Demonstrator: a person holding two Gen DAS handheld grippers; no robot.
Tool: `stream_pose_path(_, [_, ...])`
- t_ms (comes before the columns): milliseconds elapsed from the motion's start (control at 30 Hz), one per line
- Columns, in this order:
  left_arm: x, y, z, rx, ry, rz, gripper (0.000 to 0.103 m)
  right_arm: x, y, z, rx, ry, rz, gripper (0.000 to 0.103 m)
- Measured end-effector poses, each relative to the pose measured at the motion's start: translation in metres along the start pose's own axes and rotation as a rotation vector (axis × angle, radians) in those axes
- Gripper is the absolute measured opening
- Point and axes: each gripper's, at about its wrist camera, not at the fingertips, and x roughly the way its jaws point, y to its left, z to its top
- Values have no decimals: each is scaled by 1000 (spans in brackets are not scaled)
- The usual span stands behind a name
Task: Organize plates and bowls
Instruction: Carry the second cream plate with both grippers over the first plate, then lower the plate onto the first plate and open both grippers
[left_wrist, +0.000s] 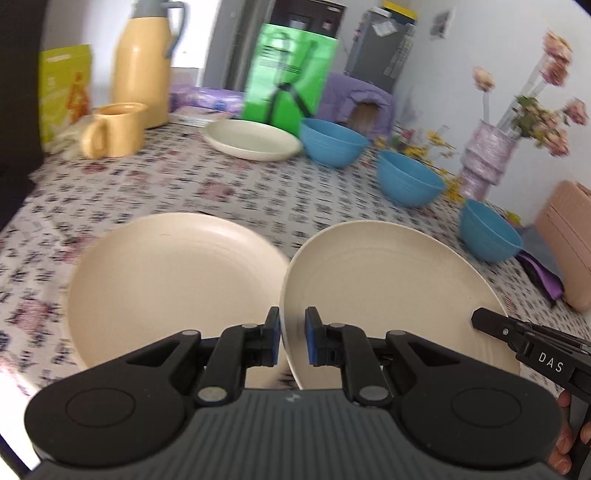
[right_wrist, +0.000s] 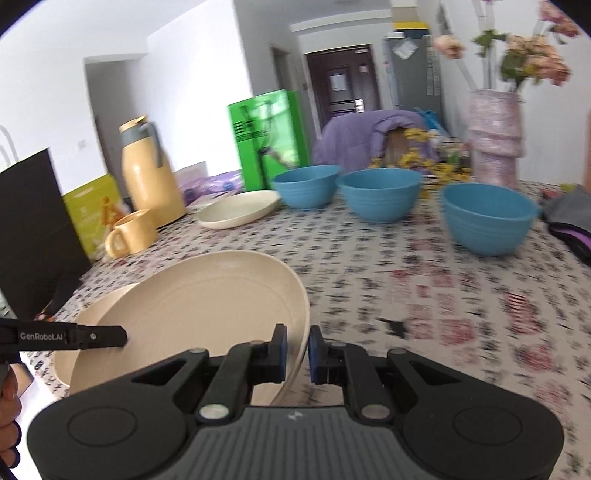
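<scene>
Both grippers, left and right, are clamped on opposite rims of one cream plate, held tilted above a second plate at the table's near edge, apparently for stacking.
</scene>
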Motion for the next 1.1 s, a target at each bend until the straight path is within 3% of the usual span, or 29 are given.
stream_pose_path(200, [-8, 53, 13, -55, -43, 107, 14, 43, 52, 14, -70, 34, 99, 12])
stream_pose_path(433, [-7, 97, 28, -29, -62, 196, 14, 83, 101, 18, -104, 74, 168, 13])
stream_pose_path(800, [9, 118, 26, -6, -50, 206, 15, 104, 131, 11, -204, 97, 109, 18])
stream_pose_path(1100, [11, 119, 22, 28, -54, 190, 32, 107, 139, 5, -244, 111, 65, 19])
